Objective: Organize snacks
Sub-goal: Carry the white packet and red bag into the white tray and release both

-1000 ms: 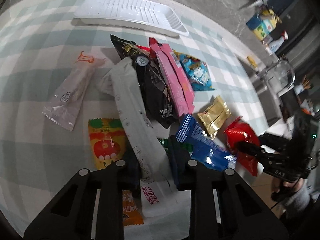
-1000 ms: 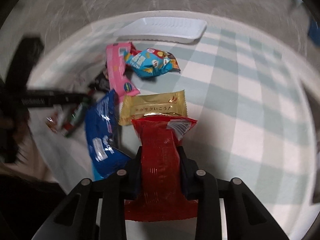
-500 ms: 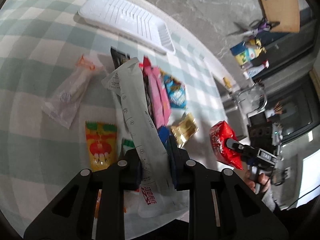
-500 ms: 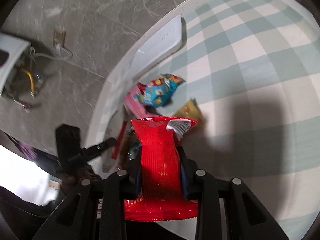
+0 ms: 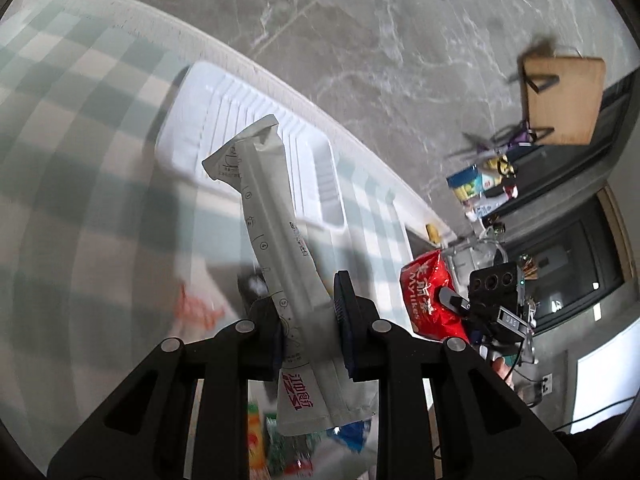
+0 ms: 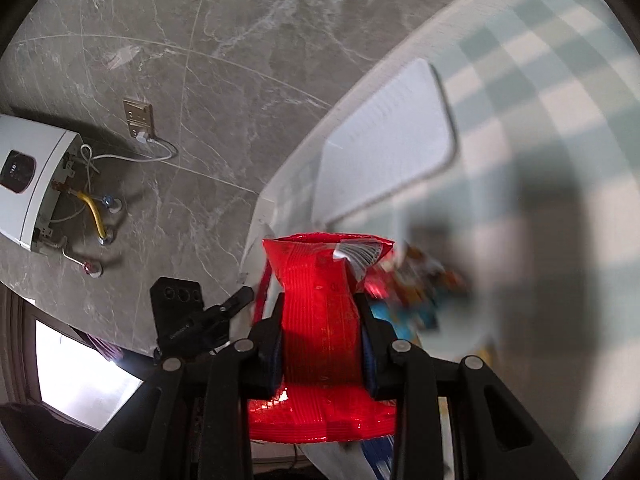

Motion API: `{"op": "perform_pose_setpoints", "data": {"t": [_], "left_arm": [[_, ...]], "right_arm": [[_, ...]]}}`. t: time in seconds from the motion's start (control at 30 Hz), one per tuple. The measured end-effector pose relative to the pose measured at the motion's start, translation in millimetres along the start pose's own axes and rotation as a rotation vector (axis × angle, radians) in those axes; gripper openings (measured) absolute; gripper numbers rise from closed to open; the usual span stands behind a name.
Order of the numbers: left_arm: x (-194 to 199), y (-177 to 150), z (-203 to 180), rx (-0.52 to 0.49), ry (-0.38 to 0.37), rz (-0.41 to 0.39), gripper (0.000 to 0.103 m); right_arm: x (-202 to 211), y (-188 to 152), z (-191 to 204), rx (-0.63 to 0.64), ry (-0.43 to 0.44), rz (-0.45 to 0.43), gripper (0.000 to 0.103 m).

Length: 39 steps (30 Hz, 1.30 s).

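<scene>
My left gripper (image 5: 308,316) is shut on a long grey-white snack packet (image 5: 276,232) and holds it up in the air, its top end in front of the white ribbed tray (image 5: 304,152). My right gripper (image 6: 320,320) is shut on a red snack bag (image 6: 320,320), lifted above the table; it also shows in the left wrist view (image 5: 430,300). The white tray (image 6: 384,140) lies at the table's far edge. Other snack packets (image 6: 416,292) lie blurred on the checked cloth below.
The table has a green-and-white checked cloth (image 5: 60,140). A grey marble wall (image 5: 360,40) stands behind it. A white water heater (image 6: 28,176) hangs at the left. A shelf with bottles (image 5: 492,184) and a wooden board (image 5: 564,100) are at the right.
Both grippers have risen from the table with their packets and tilted up toward the tray and wall. The snack pile has dropped low in both views.
</scene>
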<state>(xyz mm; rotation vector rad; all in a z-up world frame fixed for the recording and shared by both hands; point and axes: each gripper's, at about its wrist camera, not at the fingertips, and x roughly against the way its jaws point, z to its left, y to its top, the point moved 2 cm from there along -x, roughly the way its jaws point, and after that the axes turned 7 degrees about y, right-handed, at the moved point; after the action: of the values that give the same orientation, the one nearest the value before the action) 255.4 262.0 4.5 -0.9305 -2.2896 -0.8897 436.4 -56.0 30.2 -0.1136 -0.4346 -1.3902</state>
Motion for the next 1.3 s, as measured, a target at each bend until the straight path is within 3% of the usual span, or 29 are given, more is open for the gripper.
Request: {"op": "perform_pose_setpoints", "data": {"t": [0.2,0.43,0.67,0.77,0.87,0.97,1.07,1.1,1.3], "left_arm": [[-28.3,59.5,13.4,-0.031,0.036,0.016,0.02],[-79.2,113.7,19.5,-0.071,0.07,0.049,0.02],[-131.1,160.5,29.6,-0.132,0.158,0.063,0.02],[-151.3,172.6,34.7,-0.148,0.208,0.071,0.021],[-165.9,180.9,41.9,-0.157,0.271,0.068,0.023],[-170.9,186.0,43.9,-0.18,0.315,0.041,0.025],[-164.5,188.6,41.7,-0.207,0.338,0.009,0.036],[-161.3,188.9,39.5,-0.212,0.339,-0.001,0.044],[-130.1,169.6,16.2,-0.258,0.338,-0.051,0.046]], "right_arm": [[-37.8,55.3,-0.1,0.007,-0.028,-0.001,0.032],[-68.5,103.6,-30.1,-0.054,-0.09,-0.015,0.033],[-92.8,142.9,-58.7,-0.082,-0.184,-0.041,0.035],[-101.0,152.1,-64.0,-0.052,-0.266,-0.046,0.039],[-104.3,156.2,-67.3,-0.033,-0.317,-0.053,0.052],[-103.1,153.9,-62.0,0.009,-0.354,-0.053,0.055],[-95.8,144.7,-49.2,0.06,-0.361,-0.049,0.055],[-93.2,141.2,-45.0,0.077,-0.363,-0.049,0.055],[-71.3,102.6,-10.5,0.199,-0.397,-0.038,0.06]]}}
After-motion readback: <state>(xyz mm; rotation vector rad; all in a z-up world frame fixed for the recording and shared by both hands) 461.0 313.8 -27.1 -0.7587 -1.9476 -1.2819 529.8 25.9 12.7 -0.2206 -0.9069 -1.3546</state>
